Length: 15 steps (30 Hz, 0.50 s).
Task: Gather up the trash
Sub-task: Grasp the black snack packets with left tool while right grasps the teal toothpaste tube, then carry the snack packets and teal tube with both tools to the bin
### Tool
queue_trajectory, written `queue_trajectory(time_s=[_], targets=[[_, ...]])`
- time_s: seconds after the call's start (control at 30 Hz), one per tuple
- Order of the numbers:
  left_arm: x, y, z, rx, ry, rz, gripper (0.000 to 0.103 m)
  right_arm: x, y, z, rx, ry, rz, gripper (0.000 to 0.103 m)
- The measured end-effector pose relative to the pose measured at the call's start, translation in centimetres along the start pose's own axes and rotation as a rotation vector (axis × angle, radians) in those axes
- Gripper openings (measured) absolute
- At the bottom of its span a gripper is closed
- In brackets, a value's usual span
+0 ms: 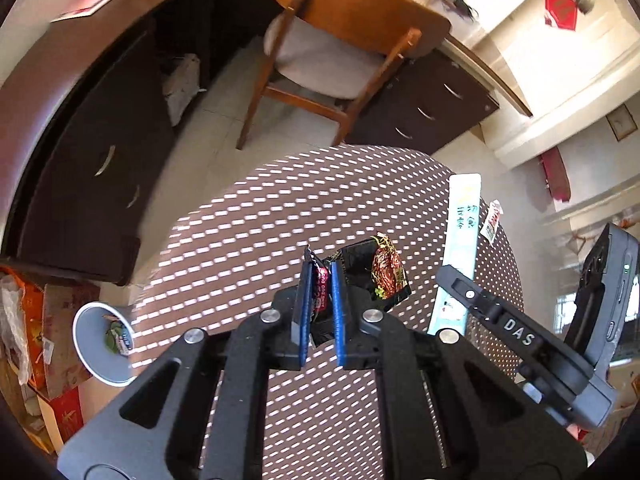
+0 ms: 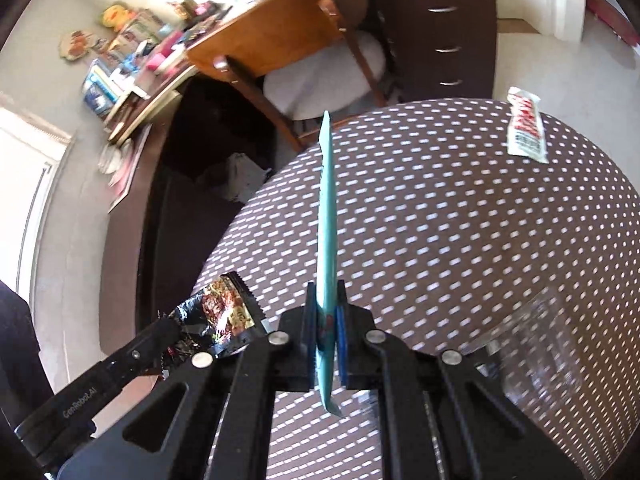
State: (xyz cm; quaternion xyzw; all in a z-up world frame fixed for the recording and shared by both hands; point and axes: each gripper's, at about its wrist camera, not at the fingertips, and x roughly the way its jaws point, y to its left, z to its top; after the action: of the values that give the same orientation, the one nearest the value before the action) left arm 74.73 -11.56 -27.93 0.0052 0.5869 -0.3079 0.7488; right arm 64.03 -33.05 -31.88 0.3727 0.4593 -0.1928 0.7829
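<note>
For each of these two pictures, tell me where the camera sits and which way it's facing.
Left wrist: on the left tongs, looking down at the dotted table; they clamp a dark wrapper; right tongs show.
Right wrist: on the right tongs, clamping a teal packet; left tongs show.
Shared: table, chair, wrapper, packet.

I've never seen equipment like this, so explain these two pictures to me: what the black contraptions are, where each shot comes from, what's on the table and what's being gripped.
Each black contraption is a handheld gripper with two fingers; a person carries one in each hand, with a fisheye camera looking along the fingers. In the left camera's picture, the left gripper is shut on a dark snack wrapper. In the right camera's picture, the right gripper is shut on a long light-blue packet. Below is a round table with a dotted cloth; a red-and-white packet lies on it. A white bin stands on the floor.
</note>
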Motion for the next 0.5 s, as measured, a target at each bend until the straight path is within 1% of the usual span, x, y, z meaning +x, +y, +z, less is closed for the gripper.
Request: queue_trajectory(time_s=[0.1, 0.27, 0.37, 0.5], targets=[[-1.9, 2.4, -0.9, -0.028, -0.019, 0.018, 0.009, -0.2, 2.9, -1.4, -0.040, 0.013, 0.018, 0.008], [-5.5, 7.3, -2.9, -0.069, -0.044, 0.071, 0.009, 0.0, 8.4, -5.1, -0.121, 0.049, 0.056, 0.008], [-8.2, 11.2, -4.7, -0.102, -0.059, 0.121, 0.009, 0.4, 11.9, -7.8, -0.171, 0.082, 0.083, 0.008], [-11.2, 16.4, -7.0, -0.164, -0.067, 0.165, 0.009, 1.3, 17.1, -11.8, -0.249, 0.137, 0.122, 0.008]])
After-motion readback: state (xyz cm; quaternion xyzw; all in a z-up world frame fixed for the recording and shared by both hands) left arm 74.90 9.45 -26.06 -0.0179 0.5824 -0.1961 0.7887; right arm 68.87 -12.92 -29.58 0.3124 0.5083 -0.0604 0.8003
